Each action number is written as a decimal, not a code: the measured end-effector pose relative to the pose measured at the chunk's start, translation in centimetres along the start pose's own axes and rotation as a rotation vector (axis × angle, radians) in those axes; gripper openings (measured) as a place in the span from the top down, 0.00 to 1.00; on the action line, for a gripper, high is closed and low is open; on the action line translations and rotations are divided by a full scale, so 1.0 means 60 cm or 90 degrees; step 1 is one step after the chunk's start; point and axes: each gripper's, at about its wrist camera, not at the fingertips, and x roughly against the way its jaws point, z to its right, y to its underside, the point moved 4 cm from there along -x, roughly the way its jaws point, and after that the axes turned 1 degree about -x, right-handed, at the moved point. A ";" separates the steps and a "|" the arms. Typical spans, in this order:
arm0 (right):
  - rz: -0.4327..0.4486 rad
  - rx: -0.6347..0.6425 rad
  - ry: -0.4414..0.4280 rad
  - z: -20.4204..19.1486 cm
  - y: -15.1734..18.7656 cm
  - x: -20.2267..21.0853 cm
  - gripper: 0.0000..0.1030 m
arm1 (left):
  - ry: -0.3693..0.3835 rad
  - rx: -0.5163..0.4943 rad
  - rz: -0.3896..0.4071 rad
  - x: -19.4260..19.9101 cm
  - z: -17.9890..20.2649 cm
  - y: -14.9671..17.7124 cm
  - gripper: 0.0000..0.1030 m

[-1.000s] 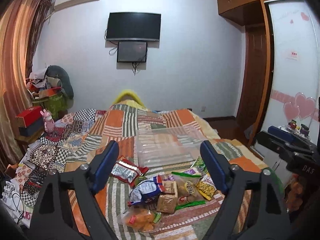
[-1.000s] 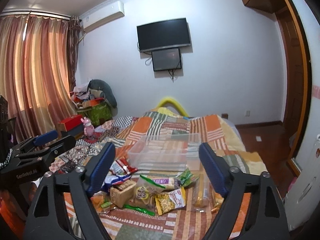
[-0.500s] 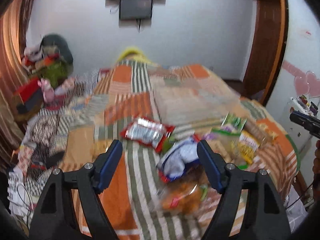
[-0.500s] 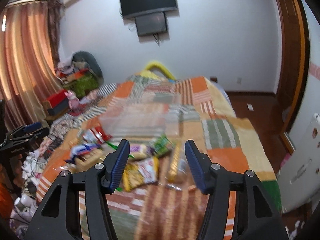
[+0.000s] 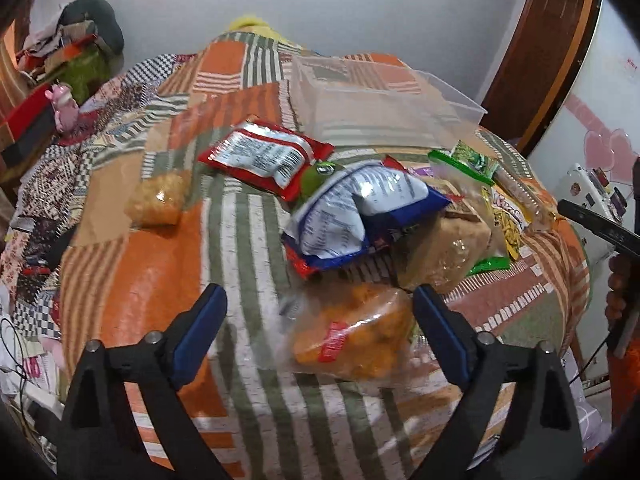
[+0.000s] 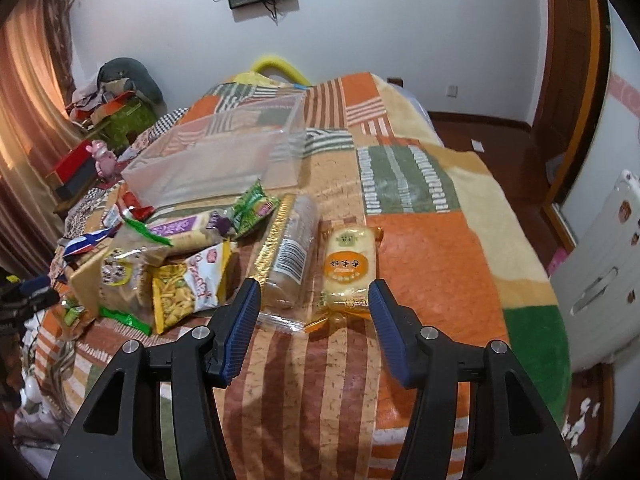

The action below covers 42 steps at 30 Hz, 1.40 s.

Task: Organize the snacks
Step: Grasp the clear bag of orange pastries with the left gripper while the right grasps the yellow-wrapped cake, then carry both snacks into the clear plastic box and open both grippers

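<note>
Several snack packs lie in a heap on the patchwork bed. My left gripper [image 5: 318, 320] is open just above a clear bag of orange puffs [image 5: 352, 336]. Beyond it lie a blue-white pack [image 5: 356, 216] and a red-white pack [image 5: 264, 156]. My right gripper [image 6: 314, 308] is open, its jaws on either side of a clear-wrapped biscuit roll [image 6: 292, 256] and a yellow cake pack [image 6: 350, 268]. An empty clear plastic bin [image 6: 216, 156] stands behind the heap; it also shows in the left wrist view [image 5: 384, 96].
A small bag of golden puffs [image 5: 158, 200] lies apart on the left. A yellow noodle-snack pack [image 6: 188, 284] and green packs [image 6: 252, 208] lie left of my right gripper. A cluttered stand [image 6: 116, 112] and red box [image 6: 74, 164] stand left of the bed.
Both grippers have dropped and moved in close over the snack heap. The right jaws have narrowed somewhat but stay open. No snack has been taken hold of.
</note>
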 end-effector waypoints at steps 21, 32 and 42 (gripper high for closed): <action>-0.043 -0.021 0.023 0.029 0.004 -0.070 0.61 | 0.007 0.019 -0.036 -0.061 0.005 0.016 0.25; -0.008 -0.009 0.016 0.018 -0.005 -0.042 0.70 | -0.030 0.033 -0.008 -0.018 -0.019 0.013 0.47; 0.065 0.007 -0.004 -0.012 -0.046 0.004 0.70 | -0.041 0.028 0.082 0.063 -0.019 -0.036 0.47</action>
